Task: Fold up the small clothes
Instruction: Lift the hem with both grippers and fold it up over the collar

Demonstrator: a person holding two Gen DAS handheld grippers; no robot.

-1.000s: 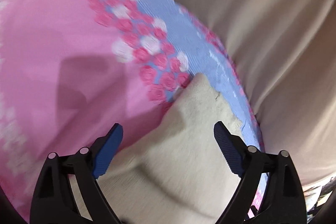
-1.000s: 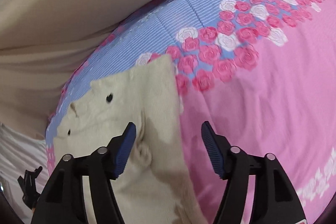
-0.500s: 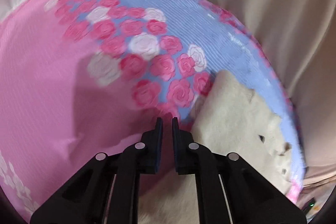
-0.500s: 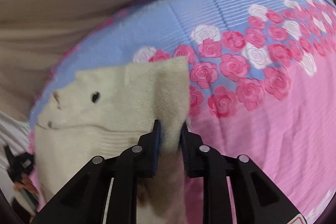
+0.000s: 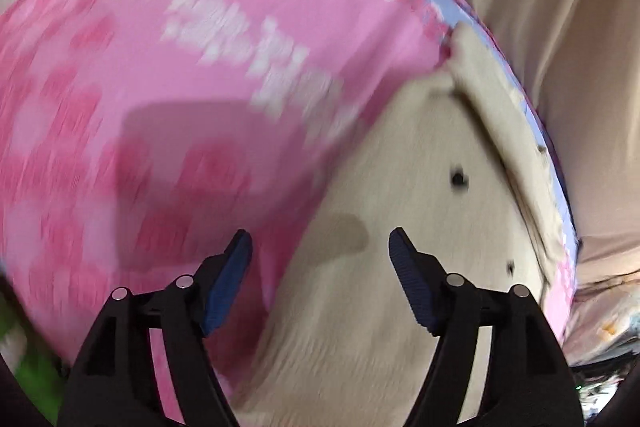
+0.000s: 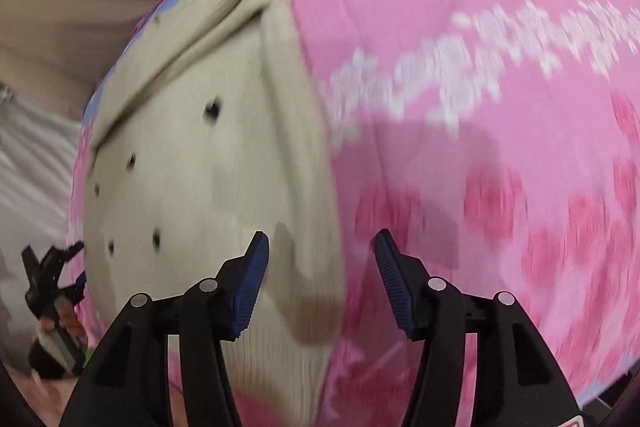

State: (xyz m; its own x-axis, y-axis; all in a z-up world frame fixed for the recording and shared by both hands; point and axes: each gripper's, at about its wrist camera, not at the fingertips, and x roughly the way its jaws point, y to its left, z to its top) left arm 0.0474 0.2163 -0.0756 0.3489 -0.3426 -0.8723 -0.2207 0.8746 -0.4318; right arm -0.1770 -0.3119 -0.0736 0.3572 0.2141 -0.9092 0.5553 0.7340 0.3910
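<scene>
A small cream knit garment (image 5: 400, 227) with dark buttons lies on the pink and blue rose-print bedspread (image 5: 160, 67). It also shows in the right wrist view (image 6: 192, 187), with one side edge folded inward along its right side. My left gripper (image 5: 320, 259) is open and empty over the garment's left edge. My right gripper (image 6: 320, 259) is open and empty over the garment's folded right edge. Both views are blurred by motion.
The bedspread (image 6: 480, 107) fills most of both views. Beige fabric (image 5: 560, 27) lies past the bed's far edge. The left gripper's black body (image 6: 52, 279) shows at the lower left of the right wrist view.
Both grippers were shut half a second ago, the right one on the garment's edge. Both have opened and pulled back toward the garment's near end. The garment's edge now lies folded inward.
</scene>
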